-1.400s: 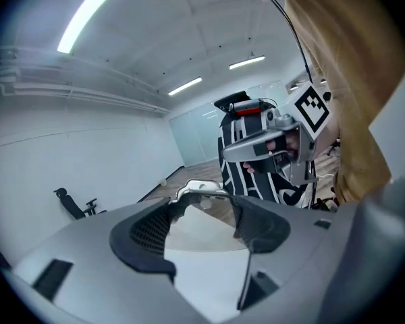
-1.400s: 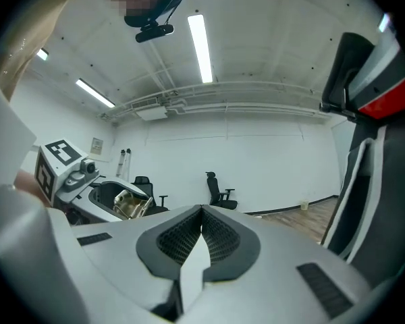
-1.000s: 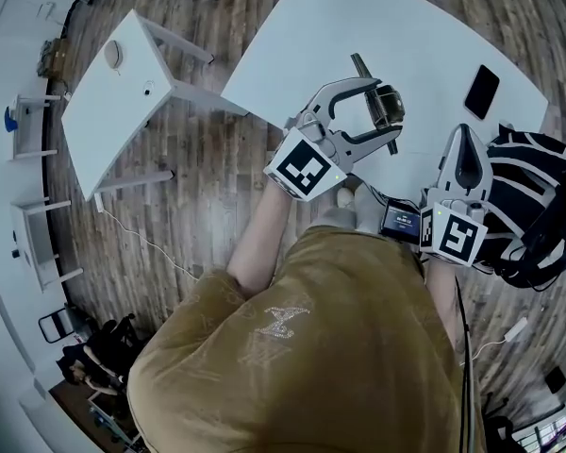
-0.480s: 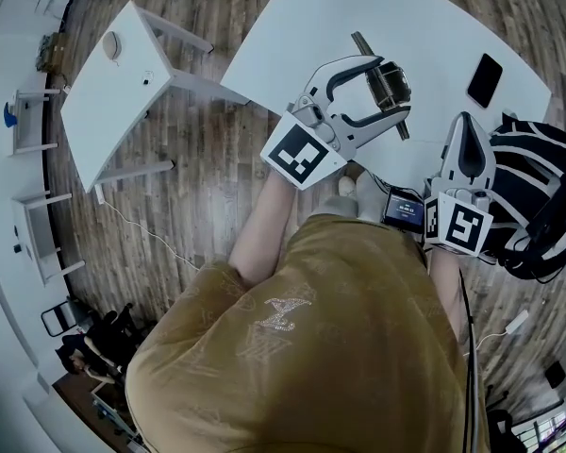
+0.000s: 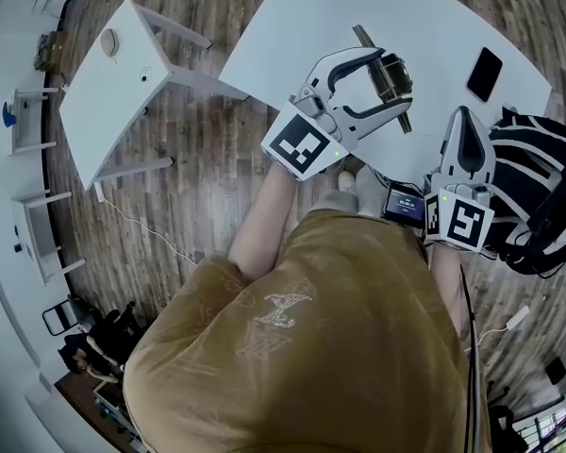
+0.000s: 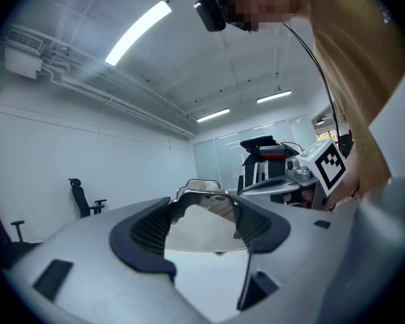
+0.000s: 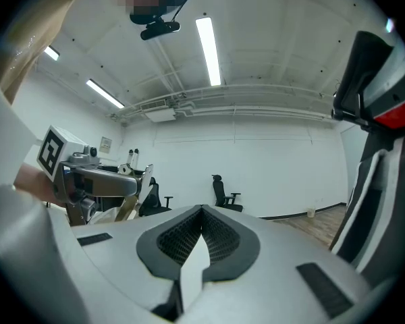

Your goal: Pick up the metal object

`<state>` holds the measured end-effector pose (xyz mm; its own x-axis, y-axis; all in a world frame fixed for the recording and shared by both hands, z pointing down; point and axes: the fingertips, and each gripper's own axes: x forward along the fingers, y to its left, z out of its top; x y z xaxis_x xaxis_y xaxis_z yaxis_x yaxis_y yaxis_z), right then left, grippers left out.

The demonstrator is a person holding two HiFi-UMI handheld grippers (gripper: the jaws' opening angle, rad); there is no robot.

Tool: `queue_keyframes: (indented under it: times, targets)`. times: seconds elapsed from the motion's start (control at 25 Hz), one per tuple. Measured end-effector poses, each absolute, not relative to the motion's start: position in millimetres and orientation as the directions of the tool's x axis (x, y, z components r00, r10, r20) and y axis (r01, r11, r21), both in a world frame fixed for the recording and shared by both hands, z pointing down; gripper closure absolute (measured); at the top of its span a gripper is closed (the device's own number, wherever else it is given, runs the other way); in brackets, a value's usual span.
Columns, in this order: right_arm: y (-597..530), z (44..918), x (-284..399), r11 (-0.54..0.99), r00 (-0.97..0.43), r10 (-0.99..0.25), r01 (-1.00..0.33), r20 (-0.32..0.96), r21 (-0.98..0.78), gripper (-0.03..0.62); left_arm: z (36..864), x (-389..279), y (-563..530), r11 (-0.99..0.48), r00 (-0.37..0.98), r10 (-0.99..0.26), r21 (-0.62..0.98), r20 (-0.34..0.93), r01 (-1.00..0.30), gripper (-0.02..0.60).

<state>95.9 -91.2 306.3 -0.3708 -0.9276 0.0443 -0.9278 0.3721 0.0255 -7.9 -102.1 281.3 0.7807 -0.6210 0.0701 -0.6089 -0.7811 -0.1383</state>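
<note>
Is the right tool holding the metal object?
No, the right tool has its jaws closed together on nothing; the metal object is gripped by the left tool.

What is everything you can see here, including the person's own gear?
Table: one, white, large, top of the head view.
Side table: one, white, left of the large table, on the wood floor.
Round thing: one, beige, on the side table.
Phone: one, black, on the large table's right part.
Metal object: one, silvery, between the left gripper's jaws.
Striped thing: one, black and white, right edge.
Left gripper: one, grey, closed on the metal object.
Right gripper: one, grey, shut, empty.
Shirt: one, tan, the person's.
</note>
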Motion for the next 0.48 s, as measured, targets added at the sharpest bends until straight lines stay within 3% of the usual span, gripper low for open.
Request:
queue_keyframes:
  times: [0.48]
  targets:
    - [-91.5, 314.4, 101.2, 0.374, -0.373, -0.926, -0.928, 0.061, 0.003, 0.586, 284.7, -7.3, -106.0, -0.782, 0.78, -0.622, -0.091, 0.064, -0.616, 0.287]
